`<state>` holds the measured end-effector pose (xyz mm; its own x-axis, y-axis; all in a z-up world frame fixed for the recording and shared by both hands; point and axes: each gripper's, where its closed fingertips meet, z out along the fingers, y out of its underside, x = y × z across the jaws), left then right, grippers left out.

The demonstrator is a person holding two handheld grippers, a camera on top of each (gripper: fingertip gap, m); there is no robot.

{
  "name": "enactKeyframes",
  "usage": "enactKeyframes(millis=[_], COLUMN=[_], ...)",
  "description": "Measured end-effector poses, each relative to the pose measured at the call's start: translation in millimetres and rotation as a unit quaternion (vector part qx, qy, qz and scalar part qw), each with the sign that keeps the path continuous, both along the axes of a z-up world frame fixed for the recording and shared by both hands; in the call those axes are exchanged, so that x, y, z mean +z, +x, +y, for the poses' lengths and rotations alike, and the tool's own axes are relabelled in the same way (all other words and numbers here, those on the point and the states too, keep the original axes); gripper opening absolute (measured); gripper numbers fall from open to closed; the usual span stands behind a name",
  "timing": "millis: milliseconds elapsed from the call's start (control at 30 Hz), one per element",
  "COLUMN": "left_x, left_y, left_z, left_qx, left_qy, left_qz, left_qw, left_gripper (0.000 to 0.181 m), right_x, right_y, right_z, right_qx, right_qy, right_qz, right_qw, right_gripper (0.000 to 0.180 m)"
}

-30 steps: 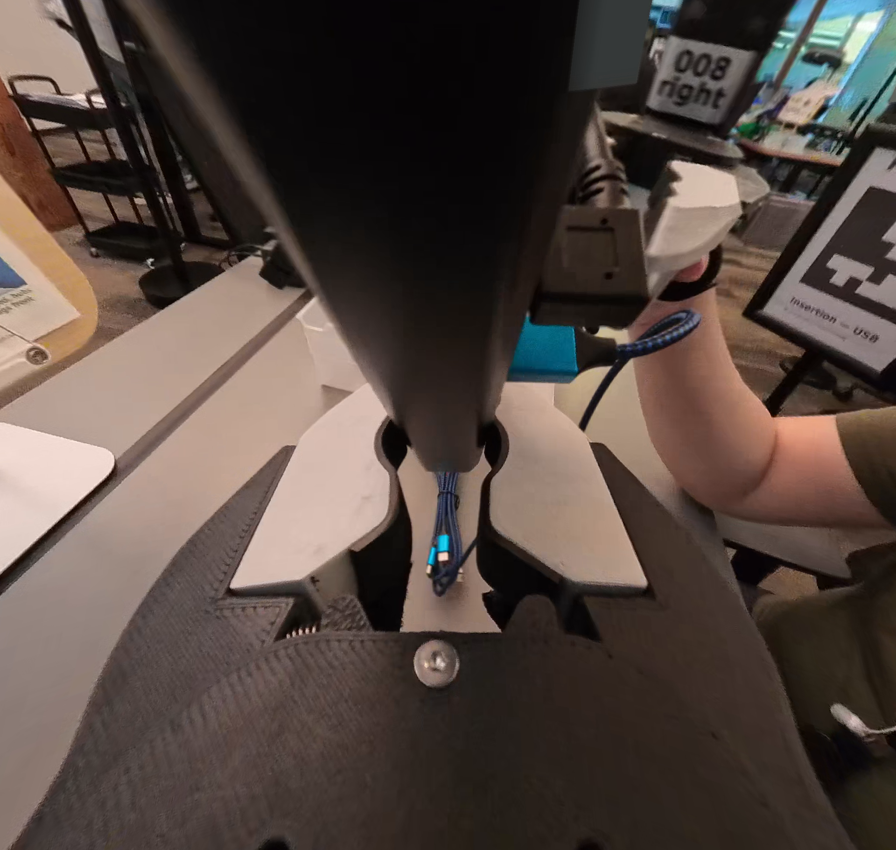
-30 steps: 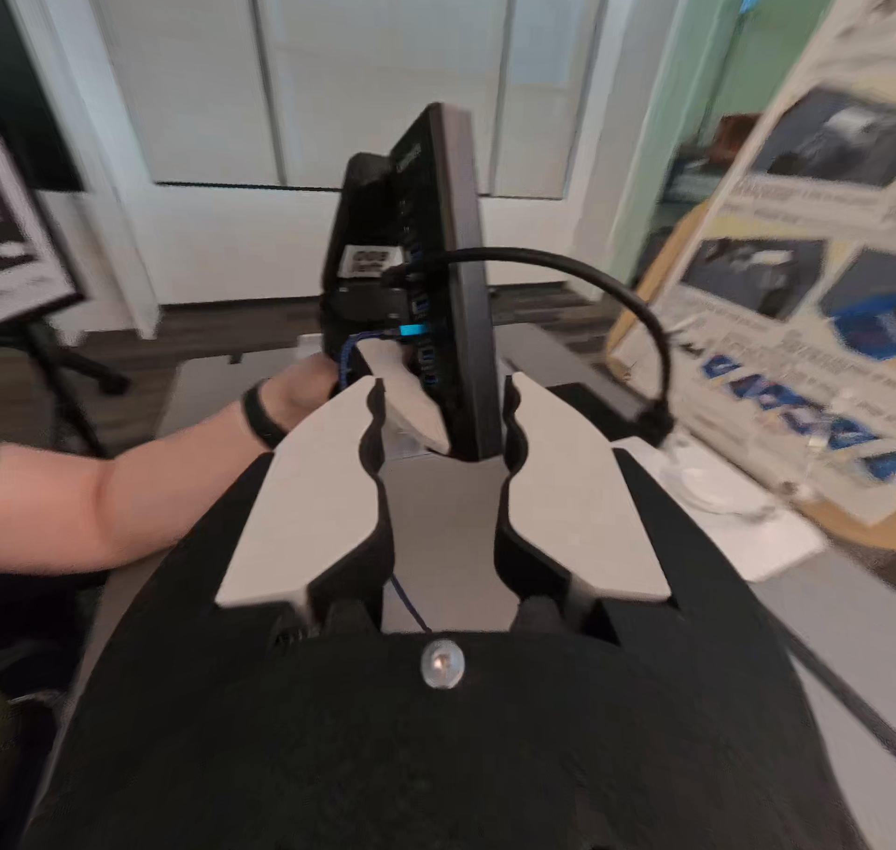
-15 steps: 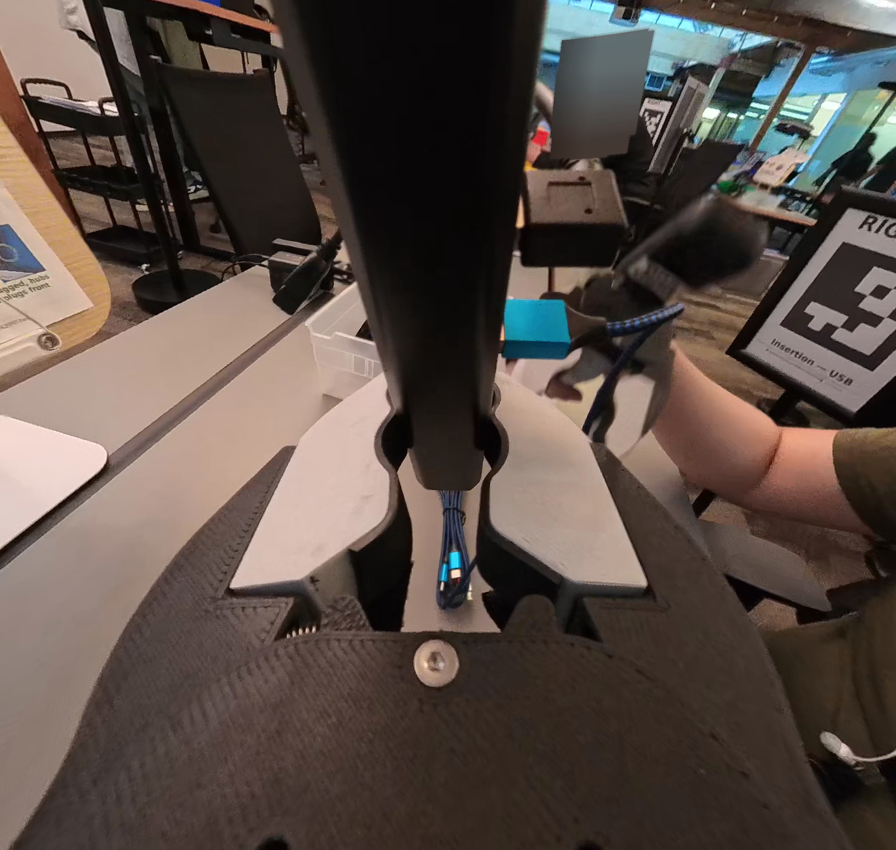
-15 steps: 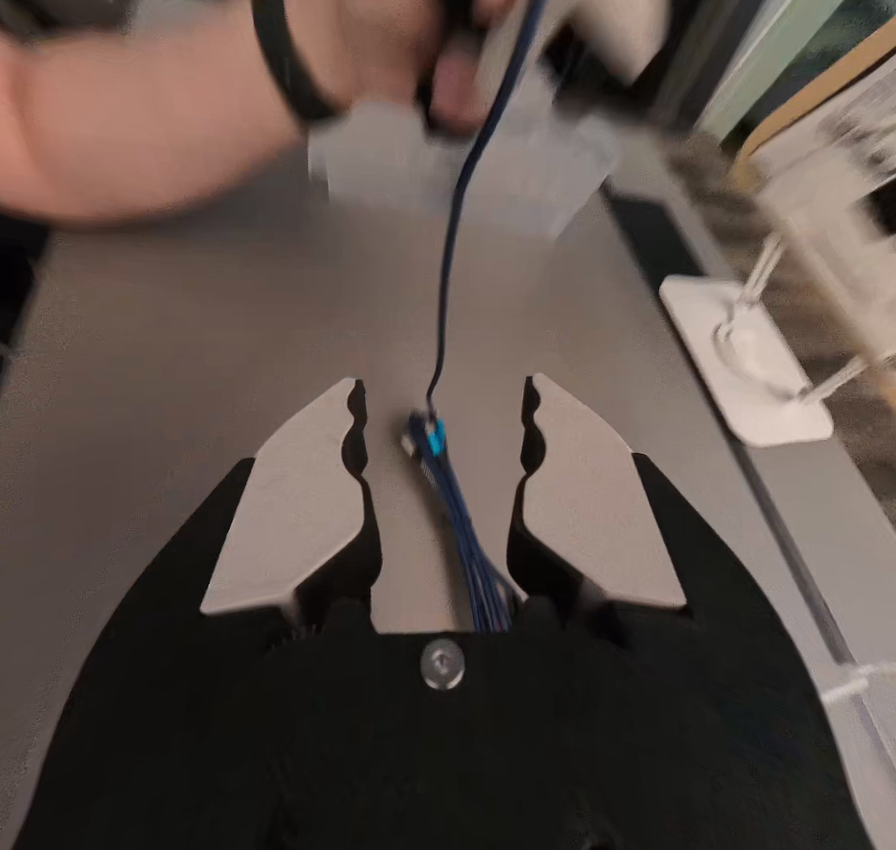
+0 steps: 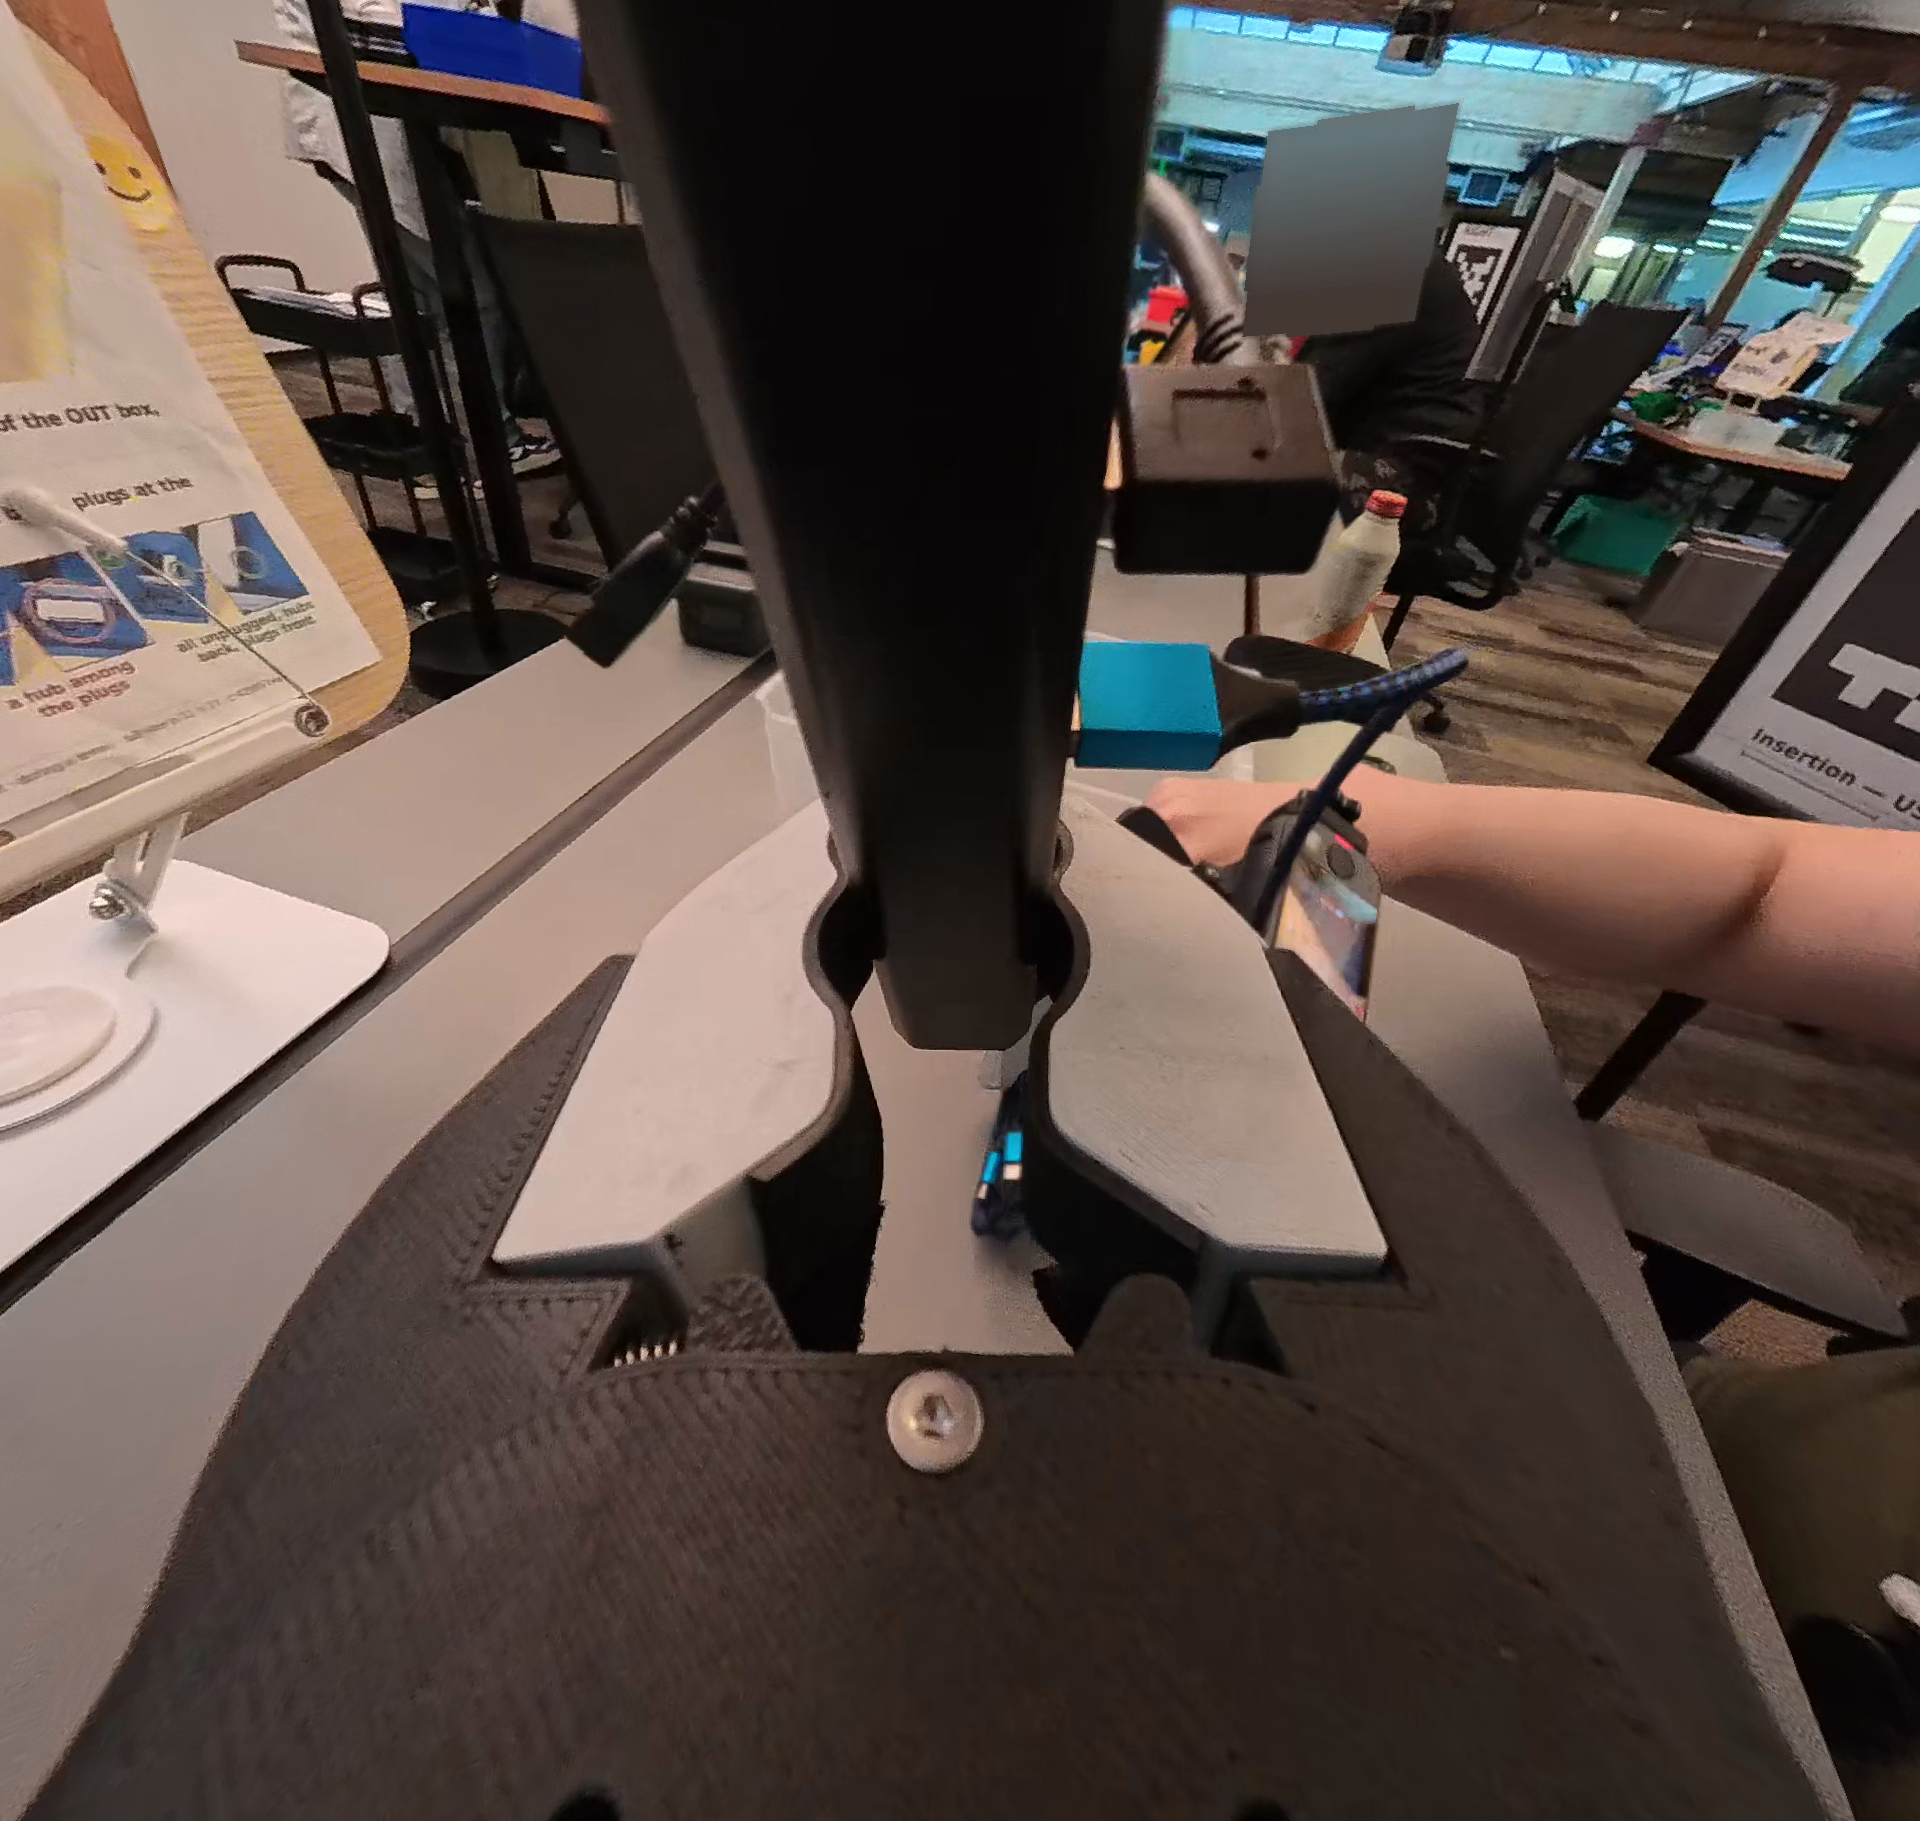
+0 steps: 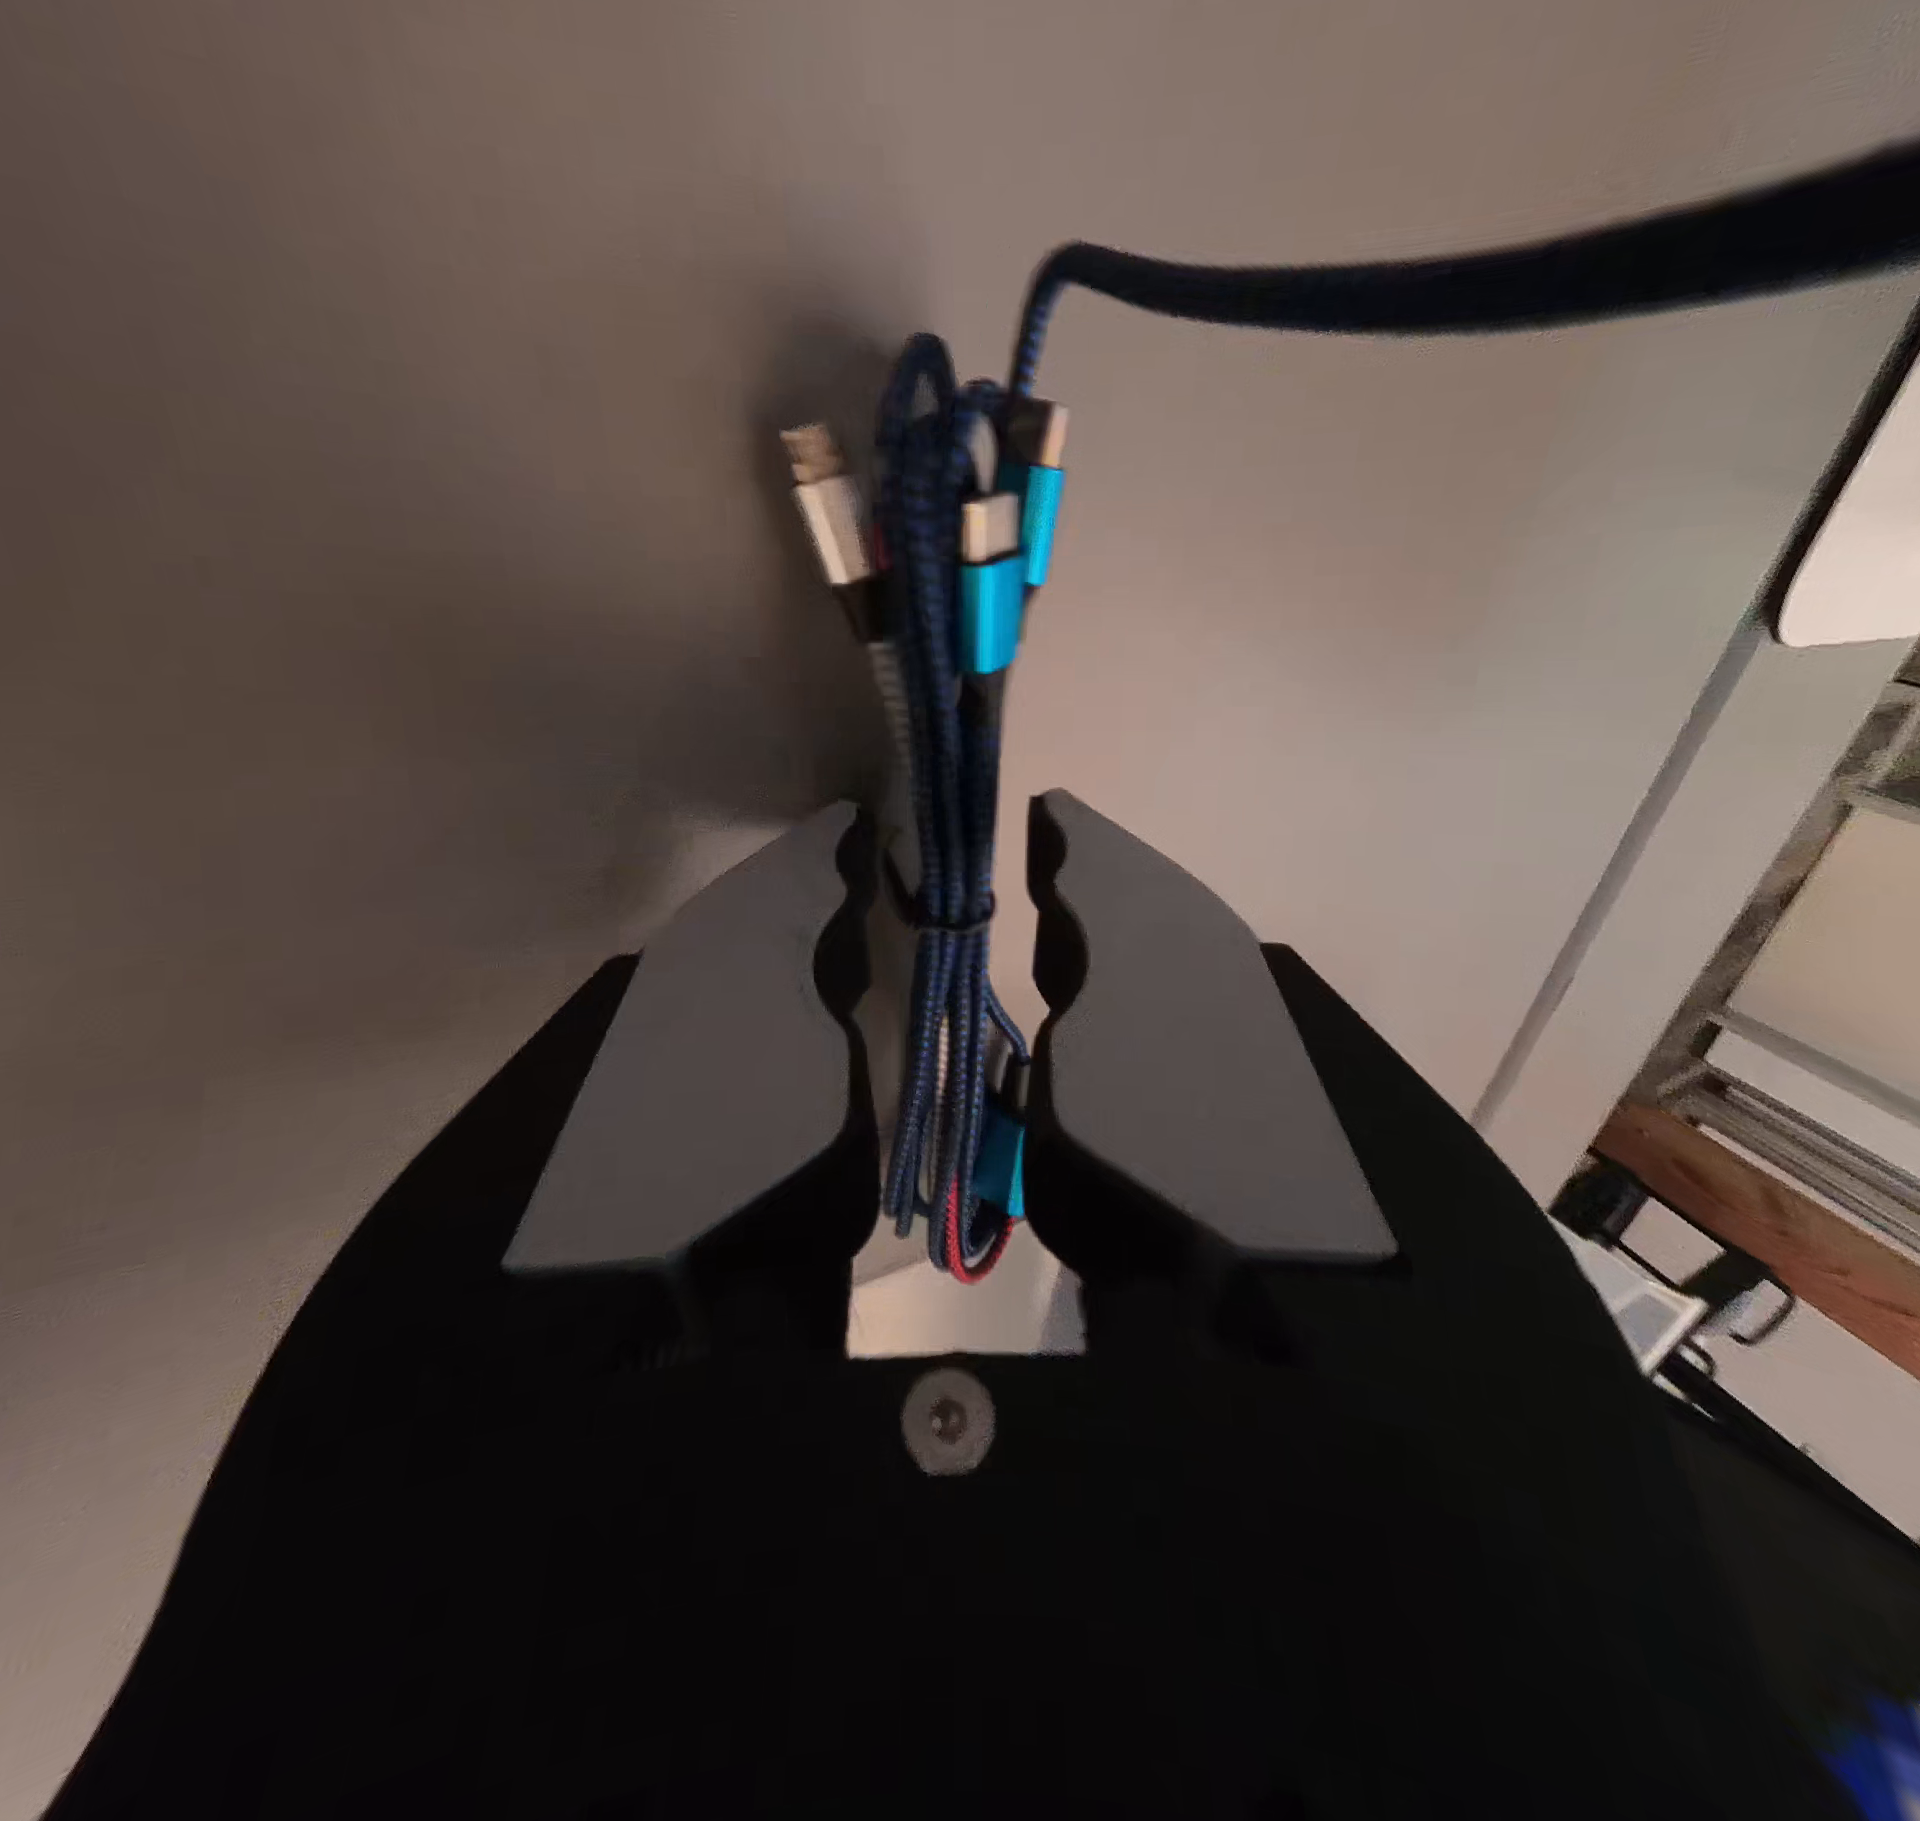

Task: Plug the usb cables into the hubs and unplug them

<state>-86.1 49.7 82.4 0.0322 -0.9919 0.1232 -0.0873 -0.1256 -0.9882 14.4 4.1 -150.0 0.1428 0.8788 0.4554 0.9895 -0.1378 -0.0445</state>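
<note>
My left gripper (image 5: 951, 950) is shut on the lower end of a tall black hub (image 5: 914, 421), which it holds upright above the grey table (image 5: 468, 836). A blue USB plug (image 5: 1143, 706) sits in the hub's right side, and its braided cable (image 5: 1382, 680) hangs down to the right. My right gripper (image 6: 945, 815) is low over the table, and its fingers straddle a tied bundle of blue braided cable (image 6: 945, 836) with several loose connectors (image 6: 997, 587). The jaws are narrow, with small gaps beside the bundle. One strand (image 6: 1455, 280) rises from the bundle to the upper right.
A poster on a white stand base (image 5: 208, 961) is at the left; that base also shows in the right wrist view (image 6: 1860, 566). A framed marker sign (image 5: 1818, 691) and a bottle (image 5: 1351, 566) stand to the right. A person's forearm (image 5: 1558, 898) reaches across. The left gripper's tips are roughly 25 cm from the right gripper's.
My right gripper left the hub, swung down to the cable bundle on the table, and its jaws narrowed around it. My left gripper kept hold of the hub.
</note>
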Motion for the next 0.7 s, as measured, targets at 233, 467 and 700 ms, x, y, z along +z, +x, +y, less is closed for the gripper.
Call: enactKeyframes(millis=[233,467,700], left_x=[-5,-1,25], left_y=[-3,-3,19], left_z=[9,13,7], left_qx=[0.013,0.025,0.024], left_qy=[-0.005,-0.017,0.006], left_qz=[0.0,-0.009,0.021], left_qw=[1.0,1.0,0.999], left_gripper=[0.028,0.028,0.028], right_x=[6,67,162], right_y=[-9,-12,16], right_z=[-3,2,-2], right_qx=[0.004,-0.009,-0.009], right_qy=[0.01,0.133,0.218], right_qz=[0.028,0.122,0.252], right_qw=[1.0,0.984,0.943], right_gripper=[0.011,0.01,0.01])
